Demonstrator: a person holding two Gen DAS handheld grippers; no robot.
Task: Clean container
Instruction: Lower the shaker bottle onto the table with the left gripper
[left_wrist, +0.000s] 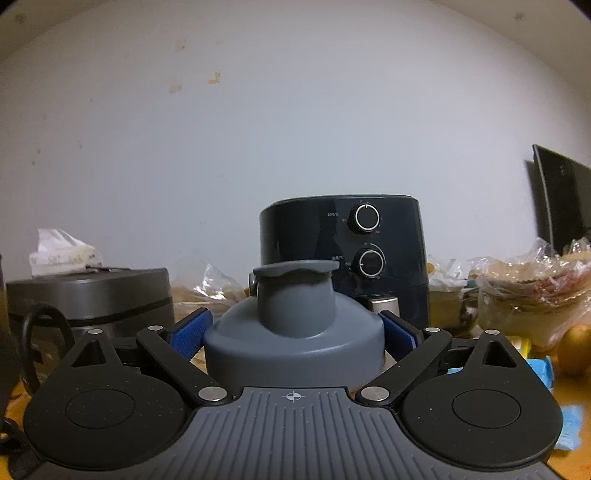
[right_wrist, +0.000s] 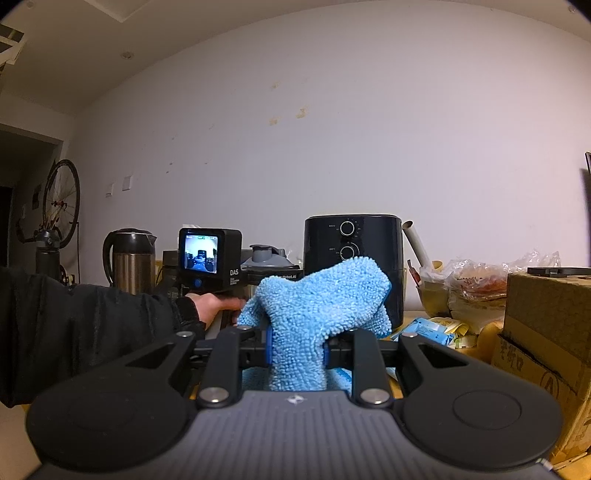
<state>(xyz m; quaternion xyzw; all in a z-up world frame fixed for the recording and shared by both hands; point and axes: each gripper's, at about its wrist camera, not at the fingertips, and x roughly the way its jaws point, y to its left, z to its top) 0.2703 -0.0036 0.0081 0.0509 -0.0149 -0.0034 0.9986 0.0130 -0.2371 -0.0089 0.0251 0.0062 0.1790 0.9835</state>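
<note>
Left wrist view: container (left_wrist: 295, 332) is clamped between left gripper (left_wrist: 295, 328) fingers for steadying; cloth (right_wrist: 317, 306) is pinched in right gripper (right_wrist: 297, 349) fingers, ready for wiping.

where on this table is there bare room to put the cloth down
Little shows. One bare orange strip lies at the table's near right edge, past the blue packets and below the orange fruit. Behind, it is crowded: cooker, air fryer and bagged food fill the wall side. The cloth is in the right tool.
</note>
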